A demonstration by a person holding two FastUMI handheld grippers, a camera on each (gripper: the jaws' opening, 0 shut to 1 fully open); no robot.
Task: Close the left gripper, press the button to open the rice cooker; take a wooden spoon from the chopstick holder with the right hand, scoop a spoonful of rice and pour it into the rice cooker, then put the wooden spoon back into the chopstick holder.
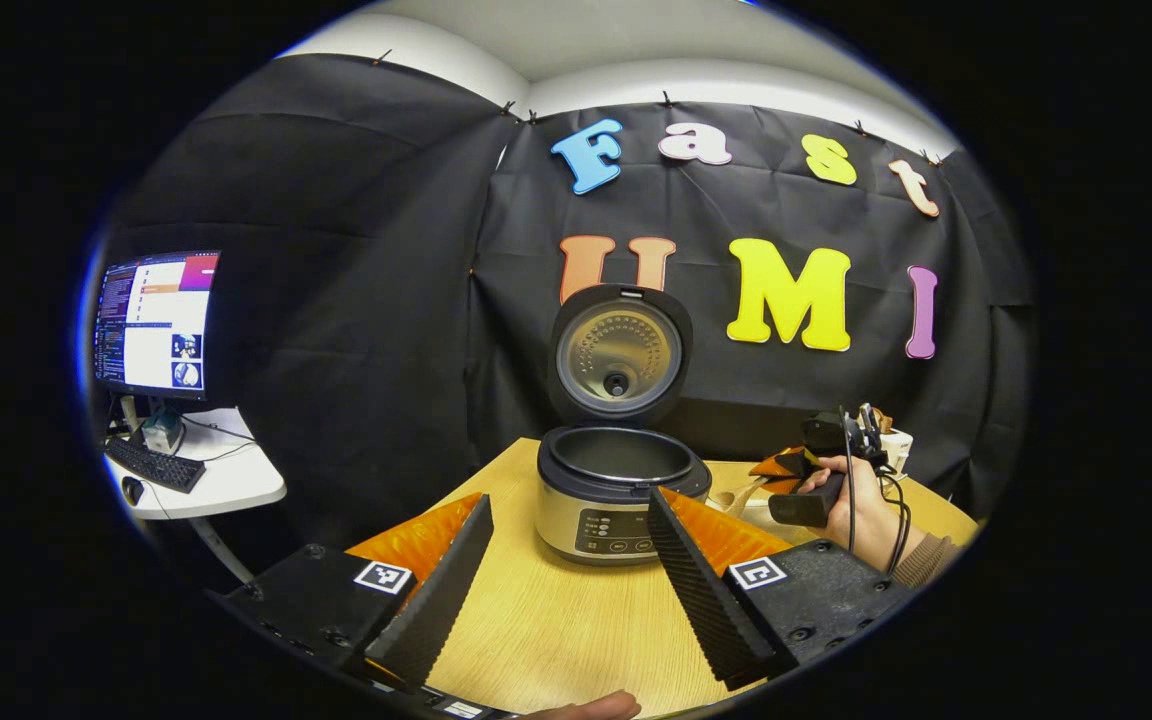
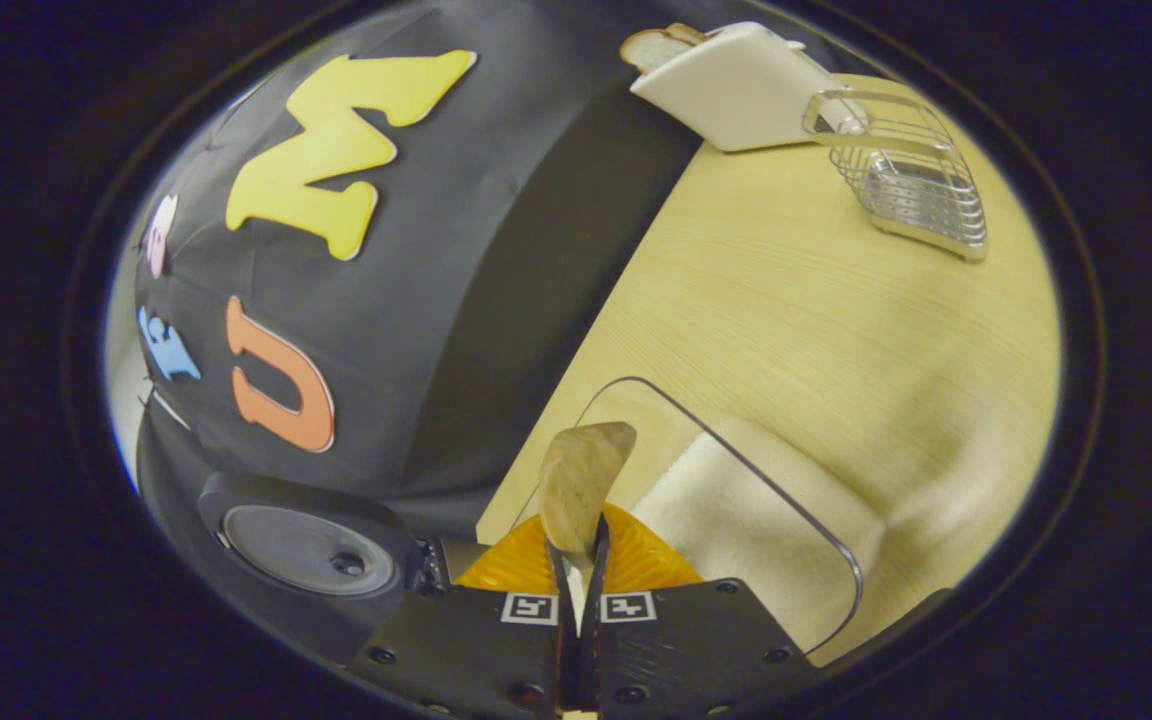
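Note:
The rice cooker stands on the wooden table with its lid raised upright and the dark pot bare. My left gripper is open, its fingers spread wide in front of the cooker and touching nothing. Right of the cooker, a hand holds my right gripper. In the right gripper view my right gripper is shut on the handle of the wooden spoon, whose bowl points over the rim of a clear container of white rice. The cooker's lid lies to the lower left.
A wire metal holder and a white toaster with bread stand at the table's far end. A side desk with a monitor and keyboard sits left of the table. Black cloth walls the booth.

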